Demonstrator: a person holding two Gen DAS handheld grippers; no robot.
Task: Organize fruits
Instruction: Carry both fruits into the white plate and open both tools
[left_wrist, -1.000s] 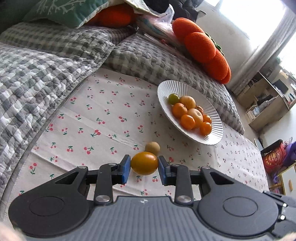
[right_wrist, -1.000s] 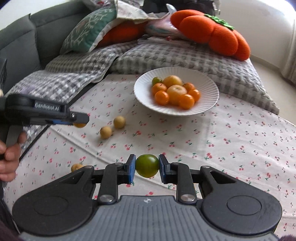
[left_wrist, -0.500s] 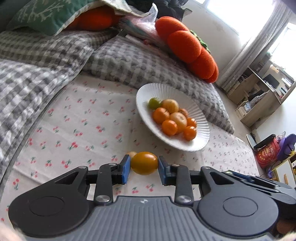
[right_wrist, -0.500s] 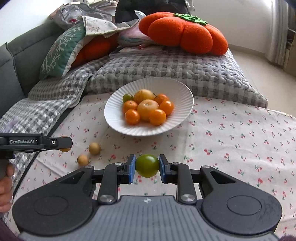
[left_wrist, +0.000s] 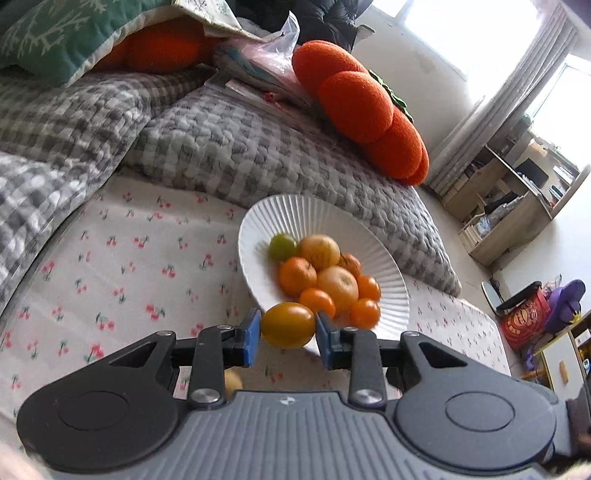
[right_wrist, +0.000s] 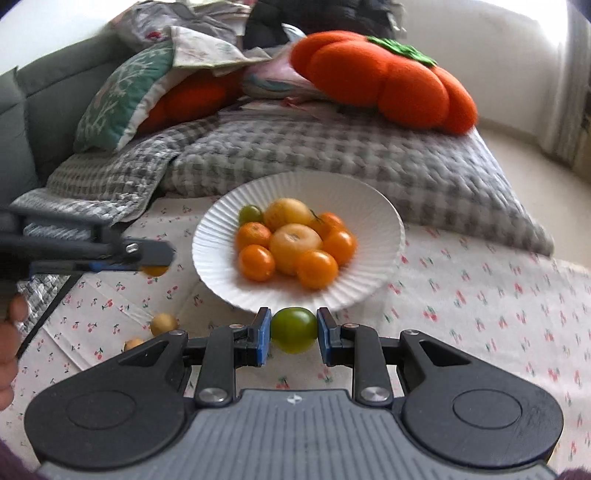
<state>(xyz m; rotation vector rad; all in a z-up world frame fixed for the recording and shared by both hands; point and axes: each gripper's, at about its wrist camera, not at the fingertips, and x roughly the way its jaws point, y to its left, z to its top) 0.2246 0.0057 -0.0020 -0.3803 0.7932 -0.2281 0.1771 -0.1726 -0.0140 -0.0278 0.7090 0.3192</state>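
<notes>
Over a cherry-print white cloth (right_wrist: 480, 317) beside grey quilted bedding (left_wrist: 236, 147), the left gripper (left_wrist: 288, 336) clamps an oval yellow-orange tomato (left_wrist: 288, 325), long axis crosswise between its blue pads. The right gripper (right_wrist: 293, 332) pinches a round green tomato (right_wrist: 293, 329). Both hang near a ribbed white plate (right_wrist: 373, 206) of orange and yellow fruit.

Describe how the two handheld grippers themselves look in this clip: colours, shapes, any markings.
Both match. The left gripper and right gripper each have a ribbed grey body with a small pale logo, two round black housings at the sides, black linkage arms with silver screws, and flat blue pads on the fingers. No cables show. A dark maroon sleeve edge shows at the bottom corners of the right view.
</notes>
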